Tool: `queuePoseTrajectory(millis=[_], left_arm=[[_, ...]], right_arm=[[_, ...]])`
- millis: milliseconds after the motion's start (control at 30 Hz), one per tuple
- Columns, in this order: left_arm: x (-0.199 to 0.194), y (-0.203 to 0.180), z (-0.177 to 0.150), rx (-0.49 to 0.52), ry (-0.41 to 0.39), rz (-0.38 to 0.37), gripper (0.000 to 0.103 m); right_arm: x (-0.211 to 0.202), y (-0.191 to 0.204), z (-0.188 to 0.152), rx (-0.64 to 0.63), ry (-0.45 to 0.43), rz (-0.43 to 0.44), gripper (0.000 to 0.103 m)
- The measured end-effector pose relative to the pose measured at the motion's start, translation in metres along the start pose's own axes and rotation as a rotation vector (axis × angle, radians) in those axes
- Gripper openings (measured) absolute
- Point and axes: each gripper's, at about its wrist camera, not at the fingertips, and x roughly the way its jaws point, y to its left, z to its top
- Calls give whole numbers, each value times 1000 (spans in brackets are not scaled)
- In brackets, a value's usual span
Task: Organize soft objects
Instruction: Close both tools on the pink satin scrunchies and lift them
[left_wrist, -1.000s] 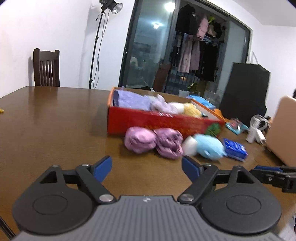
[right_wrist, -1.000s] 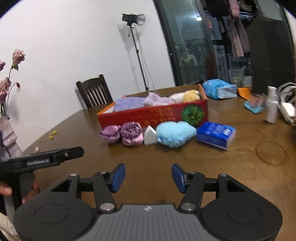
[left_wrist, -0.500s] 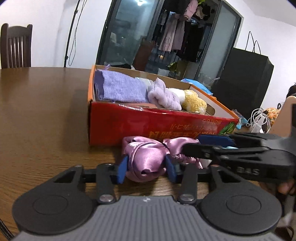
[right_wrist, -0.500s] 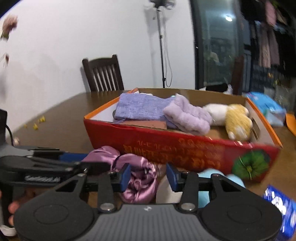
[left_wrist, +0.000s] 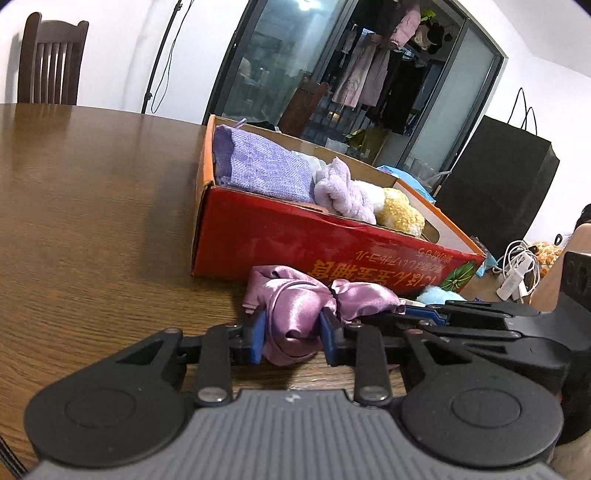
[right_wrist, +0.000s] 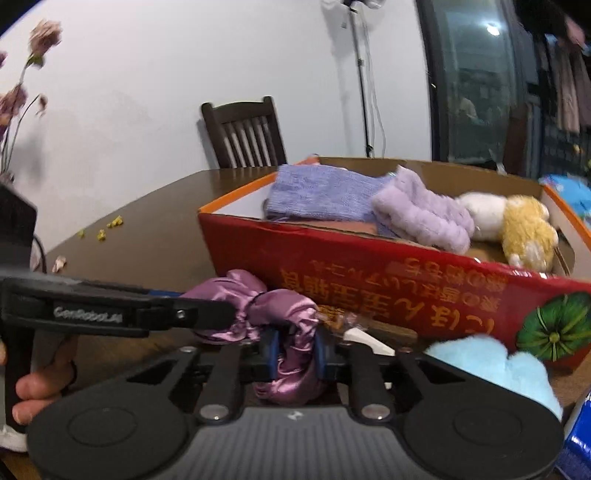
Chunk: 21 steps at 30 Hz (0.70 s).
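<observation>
Left wrist view: my left claw (left_wrist: 290, 338) is closing on one purple satin bundle (left_wrist: 295, 314), my right claw (right_wrist: 295, 350) on its neighbour (right_wrist: 295, 321), both on the counter (left_wrist: 92, 221) just before the red box (left_wrist: 295, 240), which lies straight ahead.

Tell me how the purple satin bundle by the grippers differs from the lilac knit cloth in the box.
The purple satin bundle is glossy and crumpled; the lilac knit cloth is matte and flat. The bundle lies on the table outside the red box; the cloth lies inside. Both are purple fabric.
</observation>
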Motion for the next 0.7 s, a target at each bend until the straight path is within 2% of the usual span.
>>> queuePoseTrajectory(millis=[67, 200, 300, 433, 467, 600, 700], left_arm=[[-1, -1, 0, 5, 0, 1, 30], [0, -2, 0, 8, 1, 0, 30], [0, -6, -1, 31, 0, 7, 30], [-2, -9, -2, 42, -12, 28, 29], [-9, -15, -2, 49, -30, 48, 25], [-57, -47, -17, 60, -122, 5, 25], [-87, -67, -40, 46, -145, -10, 25]], right_arm=[[0, -2, 0, 0, 6, -13, 15], [0, 9, -2, -98, 30, -70, 17], [-2, 12, -3, -123, 32, -80, 18], [-9, 17, -1, -144, -11, -81, 9], [-14, 18, 1, -134, -32, -66, 9], [-61, 32, 0, -140, -125, -93, 9], [-102, 37, -14, -111, -167, -44, 9]])
